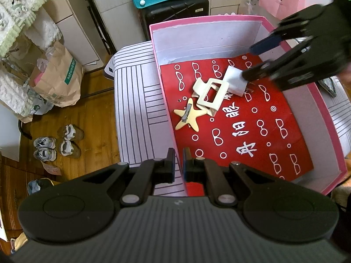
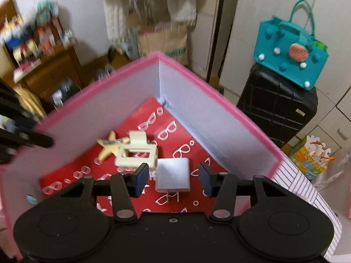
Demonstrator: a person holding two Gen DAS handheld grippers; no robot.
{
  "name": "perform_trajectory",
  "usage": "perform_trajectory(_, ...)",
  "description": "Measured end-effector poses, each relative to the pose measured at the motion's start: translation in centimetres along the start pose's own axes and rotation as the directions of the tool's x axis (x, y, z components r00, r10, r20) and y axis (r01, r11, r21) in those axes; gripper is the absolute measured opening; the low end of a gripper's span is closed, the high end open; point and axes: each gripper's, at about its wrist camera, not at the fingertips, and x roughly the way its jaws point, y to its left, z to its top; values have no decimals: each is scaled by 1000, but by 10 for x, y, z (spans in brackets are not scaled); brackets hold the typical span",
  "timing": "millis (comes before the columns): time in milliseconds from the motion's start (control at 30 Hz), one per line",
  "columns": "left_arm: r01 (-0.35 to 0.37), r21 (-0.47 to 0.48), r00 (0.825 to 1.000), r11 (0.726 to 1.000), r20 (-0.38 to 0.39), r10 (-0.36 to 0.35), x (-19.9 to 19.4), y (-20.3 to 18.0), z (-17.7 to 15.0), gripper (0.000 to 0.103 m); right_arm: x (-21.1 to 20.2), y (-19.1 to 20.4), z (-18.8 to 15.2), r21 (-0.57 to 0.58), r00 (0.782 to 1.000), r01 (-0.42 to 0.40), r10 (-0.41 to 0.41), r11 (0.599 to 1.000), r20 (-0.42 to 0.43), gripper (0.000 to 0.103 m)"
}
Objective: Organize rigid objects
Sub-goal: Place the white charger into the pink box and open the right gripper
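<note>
Pink box [image 1: 262, 20]: open-topped, white inside walls, red printed sheet [image 1: 241, 131] lining the floor. It stands on a striped surface [image 1: 136, 100].

Contents, all toward the box's far half:
- White charger block [image 2: 172, 174], prongs facing the right wrist camera. It lies on the red sheet.
- Cream claw hair clip [image 1: 209, 94], just beside the charger; in the left wrist view the two appear to touch or overlap.
- Yellow star hair clip [image 1: 189, 115], metal clasp upward, lying against the claw clip.

Right gripper [image 2: 172, 177]: jaws parted, the charger between the pads with a gap on both sides. Released, nothing gripped.

Left gripper [image 1: 178, 164]: clenched on the box's near wall, one finger outside and one inside, steadying the box.

Risks, as judged:
- The charger lies so close to the claw clip that the right gripper's left pad [image 2: 140, 180], withdrawing or re-closing, could catch the clip and drag it across the sheet.
- The loose sheet may slide or buckle under a dragged item, shifting all three pieces.
- Should the left grip slacken during any push, the box could skate on the striped surface.
</note>
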Motion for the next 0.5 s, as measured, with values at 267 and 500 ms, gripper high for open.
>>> perform_trajectory(267,-14,-10,1000,1000,4,14,-1,-2,-1,5,-68,-24,-37,77,991,-48,38,996,130,56)
perform_trajectory(500,-25,-35,1000,999,6,25,1,-2,-2,5,-94,-49,-92,141,984,-28,3,990,176,56)
